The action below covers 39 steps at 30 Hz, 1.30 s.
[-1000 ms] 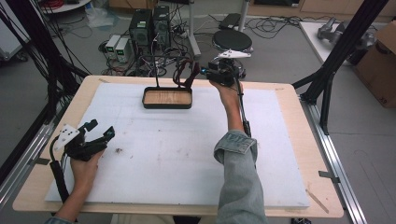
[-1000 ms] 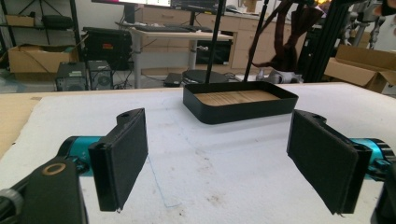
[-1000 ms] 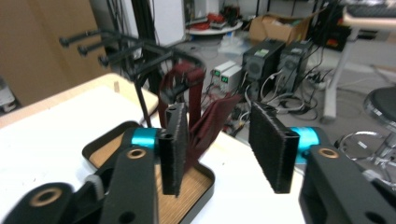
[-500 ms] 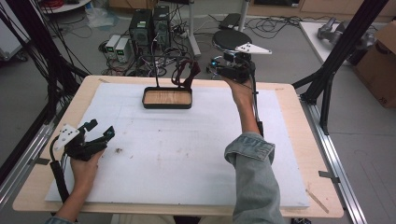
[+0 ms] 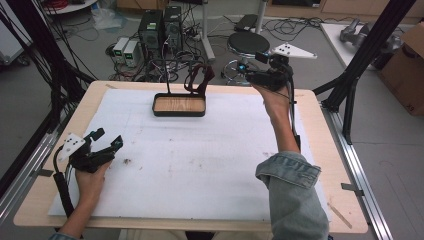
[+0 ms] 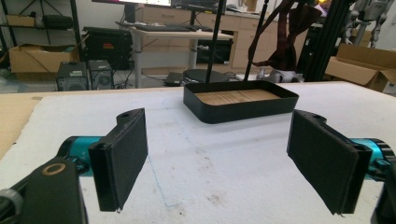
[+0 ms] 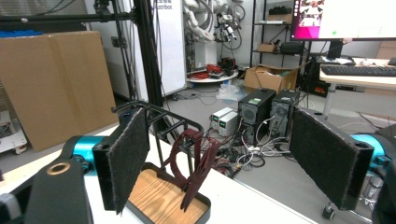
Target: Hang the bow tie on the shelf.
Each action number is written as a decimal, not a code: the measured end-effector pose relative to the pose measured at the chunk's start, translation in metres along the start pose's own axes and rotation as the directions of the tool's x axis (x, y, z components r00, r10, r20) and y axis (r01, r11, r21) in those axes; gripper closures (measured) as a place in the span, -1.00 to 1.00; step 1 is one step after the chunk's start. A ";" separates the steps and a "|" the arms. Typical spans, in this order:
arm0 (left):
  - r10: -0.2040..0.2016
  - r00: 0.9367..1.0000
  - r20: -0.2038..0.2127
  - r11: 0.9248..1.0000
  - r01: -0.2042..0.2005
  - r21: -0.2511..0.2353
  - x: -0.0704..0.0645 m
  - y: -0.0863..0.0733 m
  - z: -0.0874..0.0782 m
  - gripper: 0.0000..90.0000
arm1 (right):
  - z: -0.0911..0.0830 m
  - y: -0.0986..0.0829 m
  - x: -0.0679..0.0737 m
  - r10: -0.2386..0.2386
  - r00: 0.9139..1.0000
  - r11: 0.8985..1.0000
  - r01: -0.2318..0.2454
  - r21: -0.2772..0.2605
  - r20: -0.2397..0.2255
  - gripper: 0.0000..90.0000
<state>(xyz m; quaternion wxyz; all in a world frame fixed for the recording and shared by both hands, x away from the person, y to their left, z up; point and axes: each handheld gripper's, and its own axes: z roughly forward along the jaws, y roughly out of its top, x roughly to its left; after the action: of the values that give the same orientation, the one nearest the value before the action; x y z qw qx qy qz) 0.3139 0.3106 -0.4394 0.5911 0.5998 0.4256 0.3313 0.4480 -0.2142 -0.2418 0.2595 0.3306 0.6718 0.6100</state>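
Nearest the person, the left gripper (image 5: 102,146) sits low at the near left corner of the surface (image 5: 210,165), the left hand (image 5: 91,180) wrapped under it and the forearm coming straight in from the bottom edge. Its jaws are spread wide with nothing between them — in the left gripper view they frame bare white mat, speckled with a few brown crumbs. They point toward the tray (image 6: 240,105), which lies well ahead of them.

Across the mat, the right arm, in a rolled denim sleeve (image 5: 290,185), is stretched long over the right side, the wrist bent up and the right hand (image 5: 274,100) lifted above the far edge. The right gripper (image 5: 260,76) is held in the air there, turned to face left, its grey three-cornered plate on top. Its jaws are spread wide too, holding nothing.

The tray (image 5: 179,105) (shallow, black-walled, wood-floored) rests at the far middle of the surface. A thin black wire stand (image 7: 159,121) rises from it, and a dark red strap (image 7: 196,163) hangs looped over that stand. In the right gripper view the stand and strap sit between the two open jaws, nearer the left one — still apart from both.
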 end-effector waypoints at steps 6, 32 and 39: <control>0.004 1.000 0.002 1.000 -0.004 0.003 0.000 0.000 0.000 -0.54 | -0.026 -0.001 0.003 -0.020 1.000 0.999 0.021 -0.044 0.010 -0.61; 0.010 1.000 -0.006 1.000 -0.010 0.006 -0.001 0.000 0.000 -0.54 | -0.134 -0.056 0.011 -0.035 0.994 0.974 0.057 -0.218 0.100 -0.73; 0.011 1.000 -0.009 1.000 -0.011 0.008 -0.002 0.000 0.000 -0.55 | -0.153 -0.084 0.015 -0.012 0.994 0.971 0.037 -0.234 0.107 -0.73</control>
<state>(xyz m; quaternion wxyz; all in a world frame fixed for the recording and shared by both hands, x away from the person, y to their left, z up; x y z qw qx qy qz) 0.3131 0.3092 -0.4390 0.5849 0.6030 0.4262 0.3357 0.3126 -0.3045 -0.3058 0.3393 0.3204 0.5842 0.6640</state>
